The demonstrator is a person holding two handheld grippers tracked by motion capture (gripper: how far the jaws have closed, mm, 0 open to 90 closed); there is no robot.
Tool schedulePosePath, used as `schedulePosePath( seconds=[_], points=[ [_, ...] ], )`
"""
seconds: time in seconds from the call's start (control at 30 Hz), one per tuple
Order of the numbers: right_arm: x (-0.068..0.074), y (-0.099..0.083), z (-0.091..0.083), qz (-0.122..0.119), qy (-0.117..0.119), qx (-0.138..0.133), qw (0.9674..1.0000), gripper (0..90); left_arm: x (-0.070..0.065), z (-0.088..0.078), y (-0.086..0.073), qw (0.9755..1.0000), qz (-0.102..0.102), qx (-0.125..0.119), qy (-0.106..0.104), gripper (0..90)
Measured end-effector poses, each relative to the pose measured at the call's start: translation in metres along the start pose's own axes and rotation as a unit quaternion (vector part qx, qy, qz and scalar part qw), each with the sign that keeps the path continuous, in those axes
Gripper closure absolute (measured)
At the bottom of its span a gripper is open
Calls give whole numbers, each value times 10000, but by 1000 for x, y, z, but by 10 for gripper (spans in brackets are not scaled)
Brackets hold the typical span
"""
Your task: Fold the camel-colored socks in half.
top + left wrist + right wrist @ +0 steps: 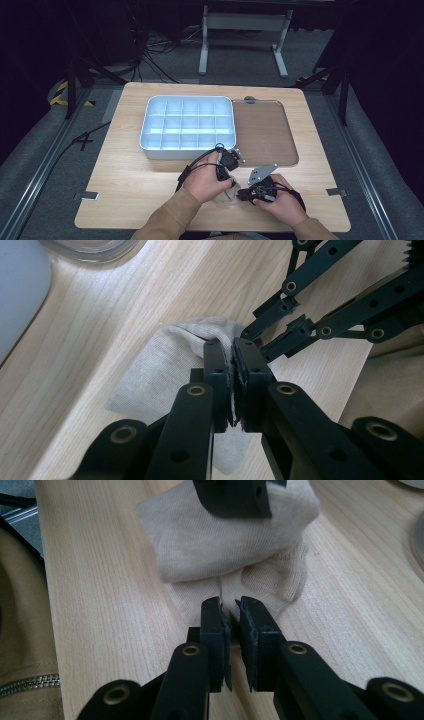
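A beige knitted cloth [226,193] lies crumpled on the wooden table near its front edge, between the person's two hands. My left gripper [231,346] is shut on a raised fold of the cloth [165,365]. From the right, my right gripper [247,334] meets the same fold. In the right gripper view, the right gripper [231,606] has its jaws nearly together, pinching the cloth's near edge [225,545]. The left gripper [235,500] presses into the bunched top of the cloth there. In the high view the left gripper [232,185] and right gripper [241,195] almost touch.
A white tray [187,151] with several empty compartments stands behind the hands. Its clear lid [262,132] lies flat beside it on the right. The table's front edge [210,227] runs just behind the person's tan sleeves.
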State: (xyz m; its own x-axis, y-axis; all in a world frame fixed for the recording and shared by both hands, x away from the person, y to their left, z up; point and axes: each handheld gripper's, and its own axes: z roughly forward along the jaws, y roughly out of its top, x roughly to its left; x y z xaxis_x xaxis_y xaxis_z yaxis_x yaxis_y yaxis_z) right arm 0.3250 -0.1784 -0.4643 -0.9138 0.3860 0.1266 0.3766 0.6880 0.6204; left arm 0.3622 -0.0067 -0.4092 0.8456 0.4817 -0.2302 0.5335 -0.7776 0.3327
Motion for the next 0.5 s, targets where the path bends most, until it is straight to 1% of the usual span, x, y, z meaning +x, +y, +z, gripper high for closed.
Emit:
schedulePosePath(
  seconds=[0.03,0.07,0.17,0.23,0.27,0.3,0.33,0.4,0.43,0.47,0.5],
  points=[
    [0,0,0,0,0,0,10000,815,0,0,0,10000,0,0,0,856],
    [0,0,0,-7,-3,-2,10000,816,0,2,0,10000,-46,4,4,856],
    [0,0,0,-47,-25,0,10000,815,0,5,1,10000,-35,-1,5,856],
    [0,0,0,-34,-15,-1,10000,806,0,5,0,10000,-47,3,-37,852],
    [0,0,0,-23,-4,-1,10000,795,0,5,0,9999,-81,-24,-102,841],
    [0,0,-1,14,23,8,10000,778,0,5,0,9999,-81,-24,-102,806],
    [-1,0,-3,16,0,-3,10000,768,0,3,0,9997,-130,-103,-182,773],
    [-1,0,-7,46,-39,-37,10000,761,0,0,-1,9993,-169,-204,-263,697],
    [-1,0,-11,74,-43,-68,9999,760,0,0,-1,9993,-169,-204,-263,677],
    [-1,0,-11,74,-43,-68,9999,760,0,-2,-2,9992,-166,-241,-271,677],
    [-1,0,-15,95,-53,-114,9999,760,-1,-4,-4,9991,-186,-266,-277,668]
  ],
)
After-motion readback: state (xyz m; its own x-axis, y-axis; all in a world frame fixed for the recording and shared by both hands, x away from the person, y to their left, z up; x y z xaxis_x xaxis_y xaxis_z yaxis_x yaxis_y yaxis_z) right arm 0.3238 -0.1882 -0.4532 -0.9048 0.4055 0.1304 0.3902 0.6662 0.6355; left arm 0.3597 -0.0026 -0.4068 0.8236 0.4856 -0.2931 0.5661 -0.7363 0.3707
